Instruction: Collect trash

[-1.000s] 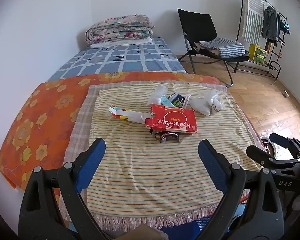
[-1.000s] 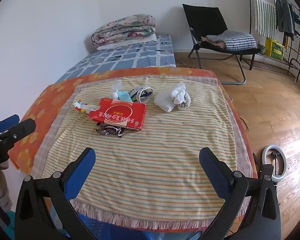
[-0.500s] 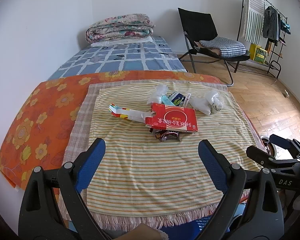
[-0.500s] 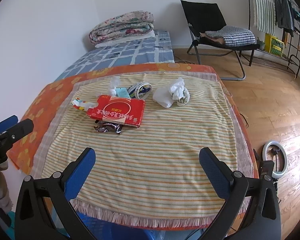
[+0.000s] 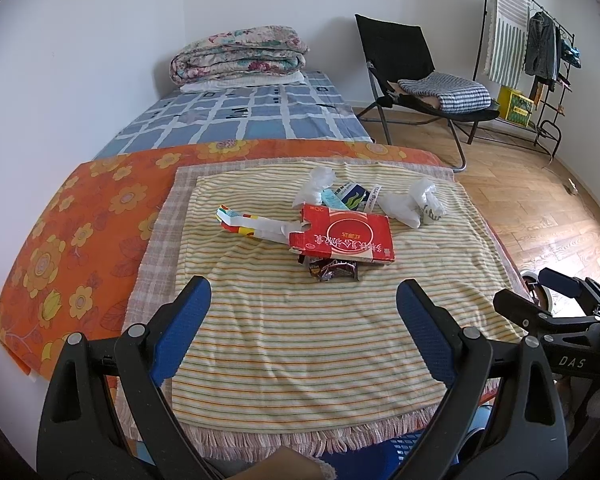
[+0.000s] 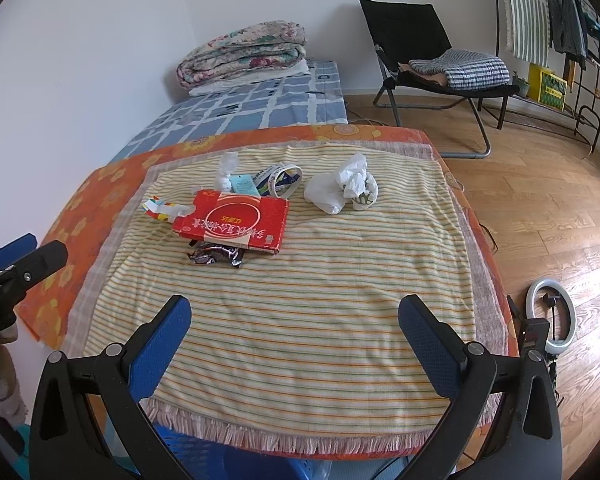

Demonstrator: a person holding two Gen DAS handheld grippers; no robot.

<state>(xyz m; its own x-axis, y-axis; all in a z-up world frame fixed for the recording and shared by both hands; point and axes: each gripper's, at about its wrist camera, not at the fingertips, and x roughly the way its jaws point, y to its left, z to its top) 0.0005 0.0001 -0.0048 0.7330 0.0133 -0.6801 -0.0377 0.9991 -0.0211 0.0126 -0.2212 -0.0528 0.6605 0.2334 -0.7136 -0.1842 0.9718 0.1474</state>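
Trash lies in a cluster on a striped cloth (image 5: 300, 340) (image 6: 340, 300): a flat red carton (image 5: 346, 239) (image 6: 234, 226), a dark snack wrapper (image 5: 334, 270) (image 6: 216, 258) at its near edge, a colourful torn wrapper (image 5: 248, 224) (image 6: 160, 208) to its left, crumpled white tissue (image 5: 412, 206) (image 6: 342, 188) to the right, and a blue-white packet (image 5: 354, 196) (image 6: 278, 178) behind. My left gripper (image 5: 303, 312) is open, empty, well short of the pile. My right gripper (image 6: 294, 324) is also open and empty, hovering over the cloth's near edge.
The cloth covers an orange flowered sheet (image 5: 68, 232) on a table by the bed (image 5: 240, 116), which carries folded quilts (image 5: 238, 54). A black folding chair (image 5: 416, 72) and a clothes rack (image 5: 528, 48) stand at the back right. A ring light (image 6: 552, 316) lies on the wooden floor. Something blue plastic (image 6: 228, 460) sits below the table's front edge.
Both grippers have drawn slightly back and up from the table, so the trash pile appears a little farther away. Nothing on the cloth has moved.
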